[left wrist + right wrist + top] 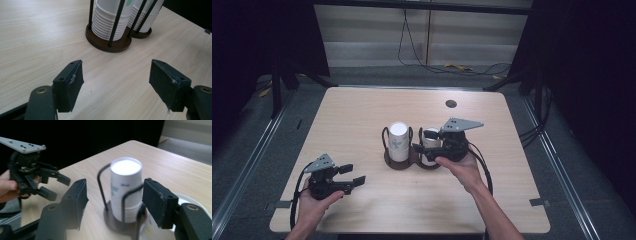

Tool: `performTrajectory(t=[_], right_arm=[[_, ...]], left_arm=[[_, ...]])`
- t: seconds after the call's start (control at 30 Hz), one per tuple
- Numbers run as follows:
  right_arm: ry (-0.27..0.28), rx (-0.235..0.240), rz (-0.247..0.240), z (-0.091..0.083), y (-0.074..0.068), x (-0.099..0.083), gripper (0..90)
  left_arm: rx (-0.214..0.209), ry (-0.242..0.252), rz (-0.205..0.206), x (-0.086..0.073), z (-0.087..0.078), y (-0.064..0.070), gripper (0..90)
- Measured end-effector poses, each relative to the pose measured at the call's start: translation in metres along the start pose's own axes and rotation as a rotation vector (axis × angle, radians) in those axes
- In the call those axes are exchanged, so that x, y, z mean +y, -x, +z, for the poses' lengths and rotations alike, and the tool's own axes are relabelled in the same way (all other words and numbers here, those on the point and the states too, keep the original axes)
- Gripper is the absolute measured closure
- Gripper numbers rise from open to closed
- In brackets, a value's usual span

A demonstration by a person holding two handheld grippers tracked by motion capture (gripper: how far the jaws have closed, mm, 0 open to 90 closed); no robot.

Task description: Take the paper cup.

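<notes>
Right gripper [428, 148], jaws wide, hovered at the shorter cup stack [430, 139] near the table's [362, 115] centre; left gripper [353, 176] waited open at seven o'clock. A square, gentle pinch on the top cup seemed wisest.

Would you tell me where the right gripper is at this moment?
In the high view, the right gripper sits right of centre on the table, jaws open at the shorter cup stack, beside the taller cup stack.
</notes>
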State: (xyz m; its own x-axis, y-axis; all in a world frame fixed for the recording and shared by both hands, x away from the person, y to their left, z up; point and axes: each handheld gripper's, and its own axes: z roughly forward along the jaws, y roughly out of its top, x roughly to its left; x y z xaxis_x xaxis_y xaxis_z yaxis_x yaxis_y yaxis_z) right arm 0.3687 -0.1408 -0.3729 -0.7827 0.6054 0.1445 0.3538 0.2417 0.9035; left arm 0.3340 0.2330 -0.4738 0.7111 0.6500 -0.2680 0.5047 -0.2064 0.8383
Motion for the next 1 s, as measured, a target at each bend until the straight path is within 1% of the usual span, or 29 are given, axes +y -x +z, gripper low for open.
performTrajectory(t=[0.07,0.1,0.17,0.23,0.27,0.3,0.33,0.37,0.43,0.5,0.57,0.67,0.7,0.73,0.77,0.93,0.97,1.0], right_arm=[[-0.008,0.011,-0.010,0.005,-0.001,0.007,36.6],[-0.021,0.025,-0.017,0.012,-0.001,0.012,35.6],[-0.028,0.027,-0.018,0.015,0.000,0.013,35.6],[-0.056,0.028,-0.024,0.028,0.002,0.017,35.6],[-0.056,0.028,-0.024,0.028,0.002,0.017,35.6],[-0.068,0.024,-0.025,0.034,0.005,0.019,35.0],[-0.068,0.024,-0.025,0.034,0.005,0.019,35.0],[-0.068,0.021,-0.026,0.036,0.006,0.020,34.5],[-0.076,0.012,-0.021,0.045,0.010,0.023,32.7],[-0.080,0.010,-0.020,0.047,0.011,0.024,31.6],[-0.102,0.008,-0.019,0.056,0.015,0.026,30.2],[-0.108,0.000,-0.019,0.060,0.016,0.026,30.2],[-0.119,-0.006,-0.025,0.063,0.017,0.028,29.9],[-0.119,-0.006,-0.025,0.063,0.017,0.028,29.9],[-0.134,-0.007,-0.021,0.067,0.018,0.030,29.8],[-0.150,-0.017,-0.029,0.075,0.018,0.035,29.7],[-0.158,-0.015,-0.028,0.077,0.018,0.036,29.7],[-0.182,-0.019,-0.026,0.080,0.018,0.036,29.7]], left_arm=[[-0.003,-0.002,-0.007,0.000,0.001,0.000,27.3],[-0.005,-0.001,-0.007,0.000,0.001,-0.001,27.3],[-0.003,-0.005,-0.001,0.000,0.001,0.000,27.2],[-0.004,-0.004,0.002,0.000,0.001,0.001,27.2],[-0.008,-0.005,0.003,0.000,0.001,0.001,27.2],[-0.009,-0.007,0.003,0.000,0.002,0.001,27.0],[-0.011,-0.007,0.001,0.000,0.003,0.001,27.0],[-0.015,-0.014,0.008,0.000,0.003,0.001,26.7],[-0.018,-0.020,0.012,0.000,0.003,0.002,26.4],[-0.023,-0.019,0.012,0.000,0.003,0.002,26.3],[-0.029,-0.012,0.006,0.001,0.003,0.002,25.2],[-0.031,-0.013,0.008,0.001,0.003,0.002,25.2],[-0.029,-0.014,0.007,0.001,0.003,0.002,25.2],[-0.028,-0.015,0.008,0.001,0.003,0.002,25.2],[-0.030,-0.021,0.011,0.001,0.004,0.001,25.2],[-0.032,-0.019,0.009,0.001,0.004,0.002,25.2],[-0.029,-0.023,0.014,0.001,0.004,0.002,25.2],[-0.030,-0.024,0.014,0.001,0.004,0.001,25.2]])
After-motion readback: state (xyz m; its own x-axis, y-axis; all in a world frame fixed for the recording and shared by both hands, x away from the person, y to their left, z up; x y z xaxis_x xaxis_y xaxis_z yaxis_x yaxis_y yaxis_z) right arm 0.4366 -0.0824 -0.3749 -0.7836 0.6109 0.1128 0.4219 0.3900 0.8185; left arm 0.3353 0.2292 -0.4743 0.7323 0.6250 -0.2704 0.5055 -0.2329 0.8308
